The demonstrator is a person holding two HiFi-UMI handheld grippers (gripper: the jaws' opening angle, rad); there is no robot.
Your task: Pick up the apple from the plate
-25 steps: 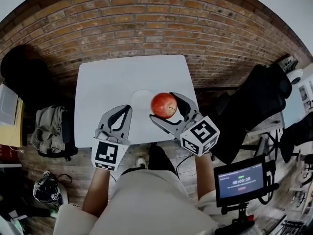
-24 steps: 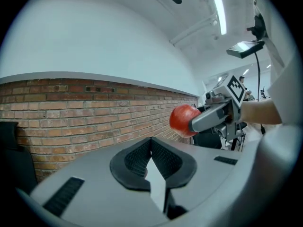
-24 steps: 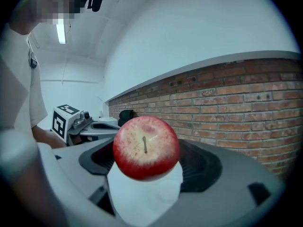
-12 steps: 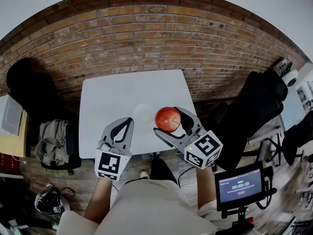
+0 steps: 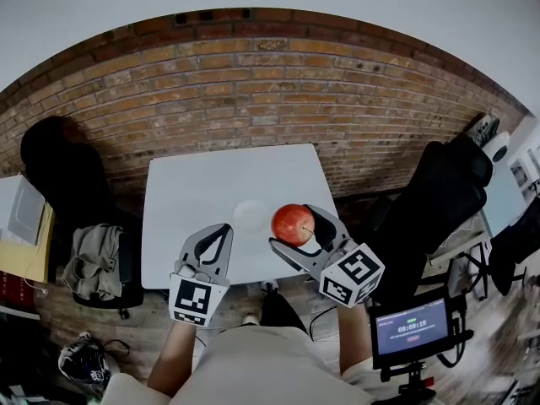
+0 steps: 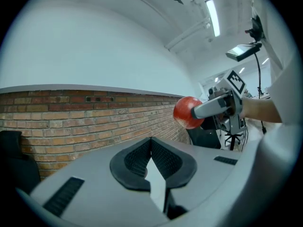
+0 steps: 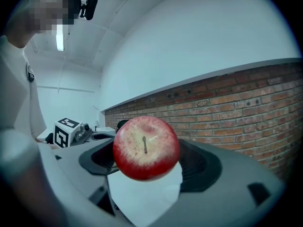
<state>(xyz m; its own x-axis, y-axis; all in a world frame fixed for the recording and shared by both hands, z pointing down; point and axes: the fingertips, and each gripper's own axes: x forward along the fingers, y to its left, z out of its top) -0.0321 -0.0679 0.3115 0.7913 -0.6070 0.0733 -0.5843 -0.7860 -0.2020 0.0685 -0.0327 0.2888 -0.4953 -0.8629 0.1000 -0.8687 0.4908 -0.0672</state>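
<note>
- Nearest the person, the left grey two-jaw gripper (image 6: 151,144) has its ribbed black pads pressed together with nothing between them. It hovers on the near left side of the round white plate (image 5: 246,213).
- The right grey two-jaw gripper (image 7: 147,161) is on the near right side of the plate. Its jaws are spread about the width of the fruit and clamped on the round red apple (image 5: 293,223), one pad on each flank.
- The apple is held up off the plate. In the head view it overlaps the plate's right edge.
- The plate lies flat on the white square table (image 5: 202,175), towards the near edge.
- To the right of the plate, beyond the table, is a black chair (image 5: 447,184). Nearer the person on that side, a small dark monitor (image 5: 412,327) shows a timer.
- To the left of the plate, off the table, a heap of grey cloth (image 5: 94,258) lies on a dark seat.
- Beyond the plate, past the far table edge, is a red brick wall (image 5: 253,83).
- The apple's stem-to-base axis lies roughly level along the right gripper's jaws. The thin stem points back at that gripper's camera and the base faces the brick wall.
</note>
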